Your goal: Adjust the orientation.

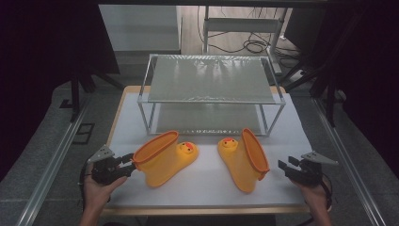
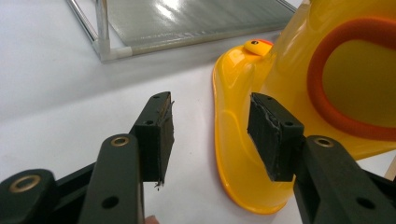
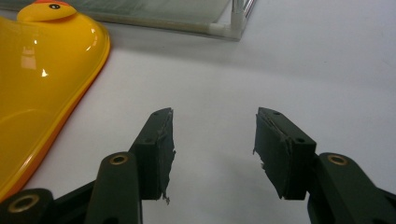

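Two yellow duck boots with orange rims lie on their sides on the white table (image 1: pixel 207 188). In the high view the left boot (image 1: pixel 164 162) points its opening left and the right boot (image 1: pixel 242 160) points its opening right. My left gripper (image 1: pixel 128 165) is open right at the left boot's rim. In the left gripper view the left gripper (image 2: pixel 210 135) has its jaws apart beside the left boot (image 2: pixel 289 60), and the pads press on nothing. My right gripper (image 1: pixel 286 165) is open a short way right of the right boot. The right gripper (image 3: pixel 212 144) frames bare table, with the right boot (image 3: pixel 42 79) off to its left.
A two-level metal-framed rack (image 1: pixel 211 80) stands behind the boots at the table's far half; its corner posts appear as the rack (image 2: pixel 112 51) and the rack (image 3: pixel 233 25). Dark floor, stands and cables surround the table. Open white surface lies in front of the boots.
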Motion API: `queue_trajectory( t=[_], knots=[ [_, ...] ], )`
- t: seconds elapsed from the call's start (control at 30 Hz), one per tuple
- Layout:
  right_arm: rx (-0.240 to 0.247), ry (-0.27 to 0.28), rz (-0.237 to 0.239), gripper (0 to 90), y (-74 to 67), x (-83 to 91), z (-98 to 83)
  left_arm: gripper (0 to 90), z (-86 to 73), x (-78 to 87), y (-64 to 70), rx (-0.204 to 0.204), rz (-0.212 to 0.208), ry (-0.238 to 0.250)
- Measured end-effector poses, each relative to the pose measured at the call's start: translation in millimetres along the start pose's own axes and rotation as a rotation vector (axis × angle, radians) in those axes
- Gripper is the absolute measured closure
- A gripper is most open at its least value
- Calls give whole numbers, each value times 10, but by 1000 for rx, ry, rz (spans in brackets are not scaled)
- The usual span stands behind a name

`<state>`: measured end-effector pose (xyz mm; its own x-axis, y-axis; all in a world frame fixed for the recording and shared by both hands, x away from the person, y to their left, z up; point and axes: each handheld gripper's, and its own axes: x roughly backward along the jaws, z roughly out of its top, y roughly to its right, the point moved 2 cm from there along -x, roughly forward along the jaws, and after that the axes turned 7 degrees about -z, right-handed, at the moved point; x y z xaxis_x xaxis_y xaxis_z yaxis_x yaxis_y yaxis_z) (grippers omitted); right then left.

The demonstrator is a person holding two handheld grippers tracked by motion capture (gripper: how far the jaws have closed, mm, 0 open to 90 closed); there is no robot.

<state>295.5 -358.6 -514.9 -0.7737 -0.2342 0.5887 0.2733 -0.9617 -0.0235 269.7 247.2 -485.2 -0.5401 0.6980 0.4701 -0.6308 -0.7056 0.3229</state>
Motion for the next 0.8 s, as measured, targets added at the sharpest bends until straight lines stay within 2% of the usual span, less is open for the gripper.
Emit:
queue_trajectory(
  t=[0.13, 0.23, 0.3, 0.4, 0.43, 0.47, 0.53, 0.7, 0.73, 0.8],
  knots=[
    [-2, 1, 4, 473, -11, 10, 8, 483, 23, 3, -5, -2, 7, 7],
    [7, -4, 17, 519, -32, 19, 13, 470, 28, 0, -10, 1, 10, 9],
    [16, -10, 36, 588, -53, 31, 13, 470, 30, -1, -13, -2, 12, 9],
    [29, -33, 87, 753, -97, 59, -12, 470, 34, -5, -18, 0, 11, 13],
    [29, -33, 87, 753, -97, 59, -12, 470, 34, -5, -18, 0, 11, 13],
    [46, -48, 120, 848, -151, 78, -48, 467, 36, -8, -16, 1, 10, 12],
    [75, -73, 168, 891, -240, 97, -90, 467, 38, -7, -13, -1, 10, 11],
    [183, -121, 274, 895, -577, 126, -191, 465, 44, 9, -17, 1, 12, 10],
    [209, -124, 287, 896, -648, 116, -197, 463, 46, 11, -15, -1, 11, 8],
    [230, -136, 308, 896, -764, 97, -185, 459, 48, 10, -12, 0, 9, 6]
  ],
)
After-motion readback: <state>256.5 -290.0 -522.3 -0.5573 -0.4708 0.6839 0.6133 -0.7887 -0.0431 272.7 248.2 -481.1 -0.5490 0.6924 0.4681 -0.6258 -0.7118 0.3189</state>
